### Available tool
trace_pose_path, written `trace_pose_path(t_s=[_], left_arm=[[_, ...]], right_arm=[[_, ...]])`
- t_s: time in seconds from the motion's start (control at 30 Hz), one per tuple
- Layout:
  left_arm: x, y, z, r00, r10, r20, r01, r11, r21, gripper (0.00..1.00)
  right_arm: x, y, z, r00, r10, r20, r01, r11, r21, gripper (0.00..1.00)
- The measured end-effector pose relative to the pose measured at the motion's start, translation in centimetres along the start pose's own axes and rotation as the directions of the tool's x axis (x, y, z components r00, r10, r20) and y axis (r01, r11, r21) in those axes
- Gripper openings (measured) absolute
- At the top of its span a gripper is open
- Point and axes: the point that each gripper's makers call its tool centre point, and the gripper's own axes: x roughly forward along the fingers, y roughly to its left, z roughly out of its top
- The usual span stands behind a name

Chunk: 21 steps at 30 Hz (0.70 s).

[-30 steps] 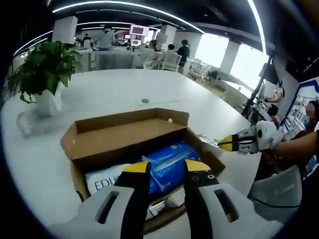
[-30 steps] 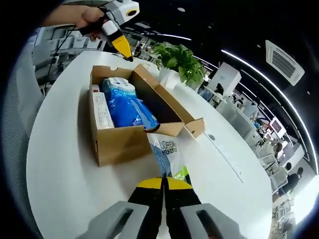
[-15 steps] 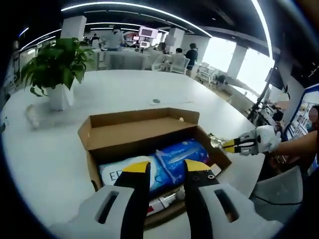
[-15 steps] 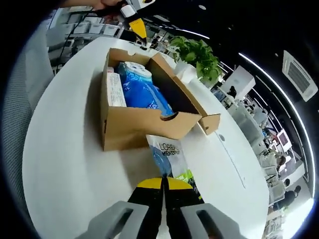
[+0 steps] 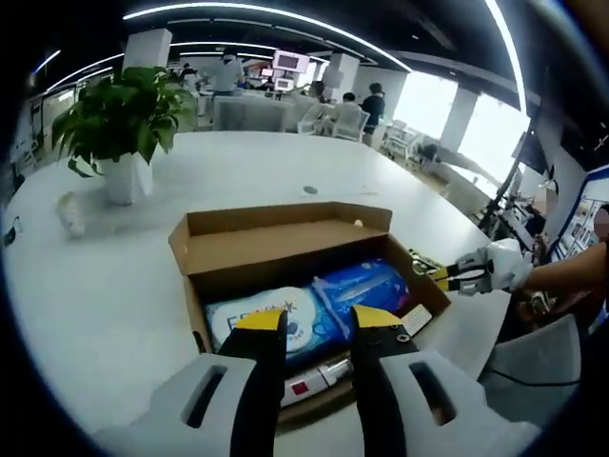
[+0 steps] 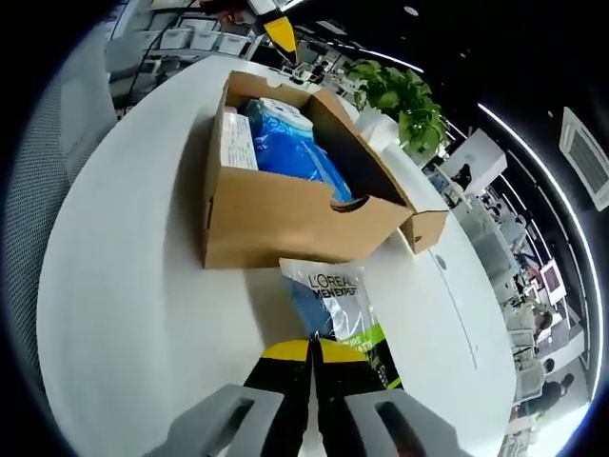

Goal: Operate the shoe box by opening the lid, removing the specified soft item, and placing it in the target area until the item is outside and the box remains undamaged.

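The brown shoe box [image 5: 285, 249] stands open on the white table [image 5: 114, 286], its lid folded back. Inside lie a blue soft pack [image 5: 366, 286] and a white-and-blue pack [image 5: 262, 319]. My left gripper [image 5: 319, 324] hovers open over the box's near side, nothing between its jaws. My right gripper [image 6: 312, 350] is shut on the near end of a blue, white and green L'Oreal pouch [image 6: 333, 305], which lies outside the box [image 6: 285, 209] against its side wall. The right gripper [image 5: 440, 276] also appears beside the box's right corner. The left gripper's yellow tip [image 6: 283, 33] shows beyond the box.
A potted plant [image 5: 119, 114] stands on the table behind the box, left of it; it also appears as the plant [image 6: 404, 90]. A small round insert [image 5: 311, 189] sits in the tabletop. A hand and sleeve [image 5: 571, 276] hold the right gripper. People and desks fill the background.
The pouch in my right gripper has come down from the box's rim to lie low beside the box. The left gripper's view has drifted slightly; its jaws stay open.
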Motion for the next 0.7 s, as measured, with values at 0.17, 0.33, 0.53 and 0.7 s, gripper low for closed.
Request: trace_pose_path(t_s=[0.17,0.33,0.53,0.7], left_arm=[[-0.2,0.4,0.0,1.000,0.006,0.000,-0.006,1.000,0.006,0.25],[-0.4,1.0,0.0,1.000,0.014,0.001,-0.014,1.000,0.009,0.25],[-0.8,1.7,-0.3,1.000,0.021,-0.006,-0.021,0.999,0.023,0.26],[-0.9,2.2,-0.5,1.000,0.024,-0.019,-0.023,0.998,0.052,0.27]], right_arm=[[0.2,0.0,-0.5,1.000,0.012,-0.010,-0.012,1.000,0.002,0.00],[0.5,-0.1,-0.8,1.000,0.020,-0.021,-0.020,1.000,-0.002,0.00],[0.7,0.2,-1.0,0.999,0.034,-0.037,-0.034,0.999,0.005,0.00],[0.6,0.4,-1.4,0.998,0.044,-0.052,-0.043,0.999,0.024,0.03]])
